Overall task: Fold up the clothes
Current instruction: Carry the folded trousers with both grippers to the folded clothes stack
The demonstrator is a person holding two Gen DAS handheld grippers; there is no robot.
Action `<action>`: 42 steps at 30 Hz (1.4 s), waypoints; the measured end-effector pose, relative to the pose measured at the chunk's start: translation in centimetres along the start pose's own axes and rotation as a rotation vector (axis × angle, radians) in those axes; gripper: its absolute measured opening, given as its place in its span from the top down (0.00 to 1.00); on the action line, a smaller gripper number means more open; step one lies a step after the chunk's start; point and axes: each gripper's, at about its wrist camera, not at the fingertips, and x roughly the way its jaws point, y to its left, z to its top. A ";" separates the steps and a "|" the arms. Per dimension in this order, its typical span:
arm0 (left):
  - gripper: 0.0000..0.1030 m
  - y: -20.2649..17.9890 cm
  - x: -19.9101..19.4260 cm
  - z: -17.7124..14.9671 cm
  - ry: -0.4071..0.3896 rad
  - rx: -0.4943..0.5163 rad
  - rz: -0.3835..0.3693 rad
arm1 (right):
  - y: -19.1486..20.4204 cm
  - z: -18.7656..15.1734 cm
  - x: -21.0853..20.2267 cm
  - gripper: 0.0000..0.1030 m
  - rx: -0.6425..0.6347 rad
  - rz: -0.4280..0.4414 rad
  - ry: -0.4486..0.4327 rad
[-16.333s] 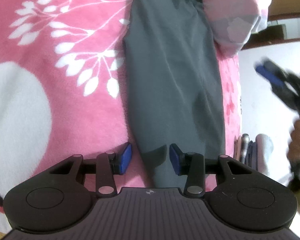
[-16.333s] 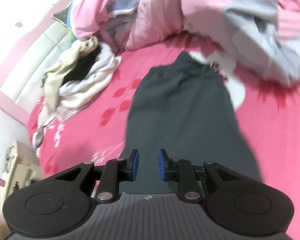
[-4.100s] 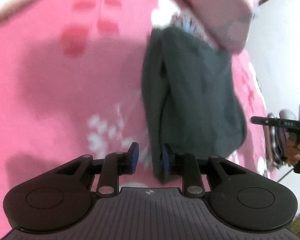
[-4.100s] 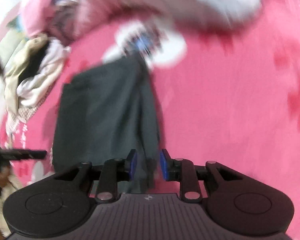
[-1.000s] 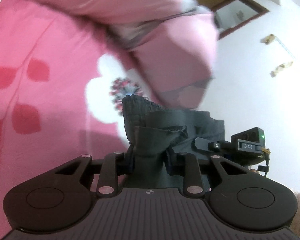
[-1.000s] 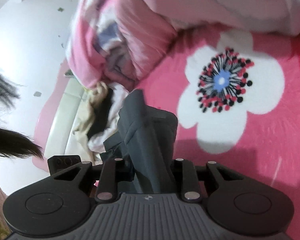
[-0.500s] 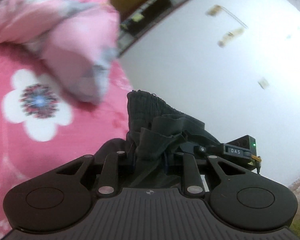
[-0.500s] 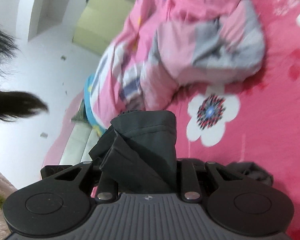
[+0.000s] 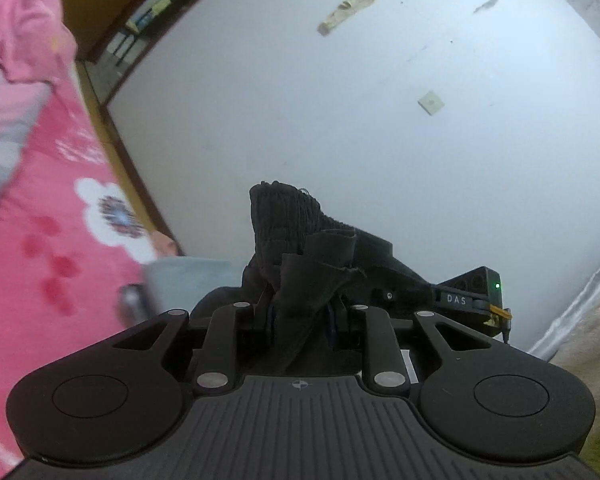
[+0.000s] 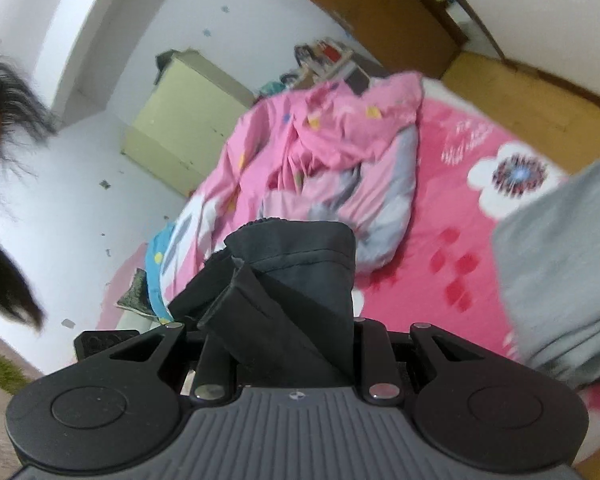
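- Dark grey trousers (image 9: 300, 276) are off the bed (image 9: 40, 264), carried in the air between both tools; bunched fabric fills each wrist view.
- Left tongs (image 9: 300, 316): clamped on a thick wad, ribbed elastic waistband sticking up above the tips.
- Right tongs (image 10: 288, 332): closed on several stacked layers of the same trousers (image 10: 296, 280), hemmed edge showing on top.
- Handling, my read: light, fully limp, no stiffness. Anything not pinched will sag and unfold. Matte woven cloth, not slippery, not fragile.
- Layers can shear against each other, so a pinch should catch all plies, not just the outer one.
- Best hold points: the waistband (thickest, grippiest) and the folded edge opposite, tools spread apart to keep the bundle taut.
- Light grey stack of folded clothes (image 10: 560, 264) lies on the bed at the right view's edge; pink quilt (image 10: 332, 152) heaped beyond.
- Can't tell how neat the fold is from here.
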 end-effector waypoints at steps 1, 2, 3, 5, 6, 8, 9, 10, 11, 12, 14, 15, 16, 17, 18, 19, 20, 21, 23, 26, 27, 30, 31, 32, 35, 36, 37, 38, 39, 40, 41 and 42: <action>0.79 -0.8 1.4 -0.3 -0.002 -0.007 0.000 | -0.9 1.0 -1.4 0.75 -0.007 0.005 -0.001; 0.79 -1.6 2.8 -0.6 -0.004 -0.013 0.001 | -1.9 2.0 -2.5 0.75 -0.009 0.008 0.002; 0.79 -2.2 4.1 -0.8 -0.007 -0.023 0.006 | -2.9 3.0 -3.6 0.75 -0.012 0.011 0.005; 0.79 -3.0 6.5 -1.3 -0.013 -0.050 0.013 | -4.9 4.9 -5.2 0.75 -0.022 0.011 0.020; 0.79 -3.1 7.7 -1.6 -0.016 -0.068 0.015 | -5.9 5.9 -5.8 0.75 -0.029 0.009 0.031; 0.79 -3.0 10.0 -1.7 -0.017 -0.095 0.022 | -7.9 7.7 -6.5 0.75 -0.042 0.004 0.056; 0.79 -2.8 11.1 -1.6 -0.018 -0.103 0.031 | -8.9 8.6 -6.5 0.75 -0.048 0.006 0.065; 0.79 -2.5 12.1 -1.4 -0.017 -0.108 0.040 | -10.0 9.6 -6.4 0.75 -0.052 0.011 0.075; 0.79 -2.1 13.1 -1.1 -0.017 -0.113 0.049 | -11.3 10.5 -5.9 0.75 -0.049 0.023 0.087; 0.79 -1.5 14.1 -0.8 -0.016 -0.109 0.065 | -12.7 11.4 -5.3 0.75 -0.044 0.035 0.099; 0.79 0.2 16.1 -0.3 -0.015 -0.092 0.103 | -16.2 13.0 -3.1 0.75 -0.030 0.064 0.133; 0.79 1.6 16.9 0.1 -0.013 -0.105 0.123 | -18.2 13.8 -1.9 0.75 -0.019 0.078 0.151; 0.79 3.1 17.6 0.5 -0.010 -0.125 0.143 | -20.5 14.4 -0.3 0.75 0.002 0.088 0.167; 0.79 4.8 18.3 0.8 -0.005 -0.147 0.172 | -23.1 14.9 1.8 0.75 0.029 0.089 0.183; 0.79 6.6 19.0 1.1 0.001 -0.168 0.204 | -25.6 15.2 3.7 0.75 0.065 0.093 0.198; 0.81 8.2 19.3 1.3 0.009 -0.187 0.235 | -27.9 15.4 5.4 0.75 0.095 0.090 0.213; 0.81 9.5 19.8 1.5 0.016 -0.200 0.264 | -29.5 15.4 6.9 0.75 0.105 0.073 0.227; 0.82 10.8 20.3 1.5 0.023 -0.211 0.293 | -30.9 15.4 8.2 0.75 0.105 0.067 0.247; 0.82 12.4 20.7 1.6 0.033 -0.241 0.322 | -32.8 15.3 10.0 0.75 0.098 0.043 0.274; 0.82 13.0 20.3 1.4 0.017 -0.255 0.336 | -33.8 15.4 11.0 0.75 0.072 0.061 0.275; 0.82 12.9 20.1 1.3 0.005 -0.257 0.340 | -33.8 15.4 11.2 0.75 0.065 0.068 0.274; 0.82 12.9 19.5 1.0 -0.033 -0.278 0.359 | -34.0 15.6 11.9 0.75 0.043 0.086 0.270; 0.82 12.9 19.2 0.8 -0.048 -0.286 0.358 | -34.0 15.6 12.1 0.75 0.036 0.093 0.268; 0.82 12.8 19.0 0.8 -0.059 -0.288 0.361 | -34.1 15.7 12.3 0.75 0.028 0.099 0.267; 0.82 13.3 19.3 0.2 -0.053 -0.303 0.382 | -34.9 15.6 13.4 0.74 0.041 0.110 0.285; 0.82 13.6 19.3 -0.1 -0.045 -0.311 0.395 | -35.4 15.5 13.8 0.71 0.058 0.104 0.294; 0.80 13.6 19.1 -0.1 -0.046 -0.319 0.401 | -35.8 15.5 13.9 0.63 0.078 0.086 0.300; 0.79 13.6 18.9 -0.1 -0.051 -0.326 0.403 | -36.3 15.5 14.0 0.59 0.099 0.068 0.305; 0.76 13.5 18.6 0.0 -0.056 -0.334 0.406 | -36.7 15.6 13.9 0.53 0.121 0.052 0.305; 0.74 13.5 18.3 0.0 -0.061 -0.342 0.408 | -37.0 15.8 13.4 0.48 0.144 0.042 0.289; 0.73 13.4 18.1 0.0 -0.066 -0.350 0.411 | -37.1 16.1 12.7 0.46 0.156 0.034 0.262; 0.73 13.0 17.6 0.2 -0.075 -0.343 0.417 | -37.2 16.4 11.8 0.36 0.164 0.021 0.232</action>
